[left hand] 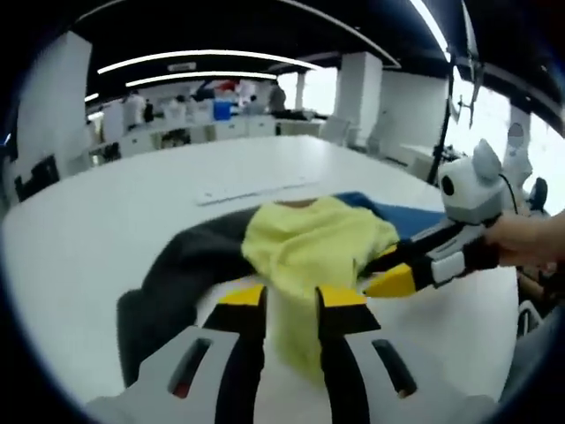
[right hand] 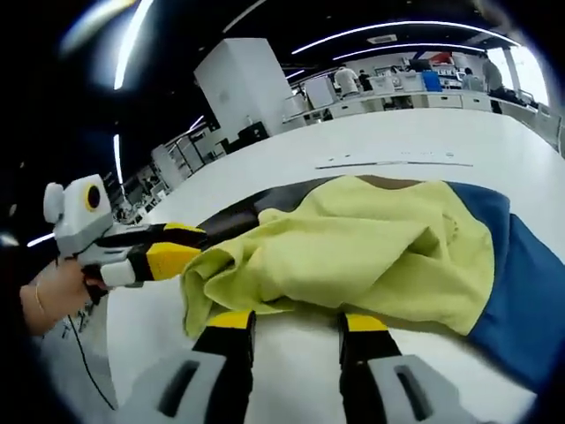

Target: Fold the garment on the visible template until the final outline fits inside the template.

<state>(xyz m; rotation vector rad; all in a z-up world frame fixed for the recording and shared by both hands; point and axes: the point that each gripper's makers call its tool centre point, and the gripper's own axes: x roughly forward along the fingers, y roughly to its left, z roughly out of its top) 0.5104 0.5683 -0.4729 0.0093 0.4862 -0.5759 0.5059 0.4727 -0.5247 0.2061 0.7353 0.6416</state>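
On the white desk (left hand: 106, 212) the garment (left hand: 318, 243), yellow with dark and blue parts, lies bunched in a heap over the blue template (right hand: 521, 291), so the folding looks barely begun: it needs spreading flat, then folding until its outline fits inside. The left gripper (left hand: 291, 299) has a strip of the yellow cloth between its jaws, seemingly clamped on it. The right gripper (right hand: 297, 322) stands open just short of the cloth's near edge, holding nothing

White-bodied left claw (left hand: 291, 300) and right claw (right hand: 296, 325), black inner faces, yellow-capped tips.
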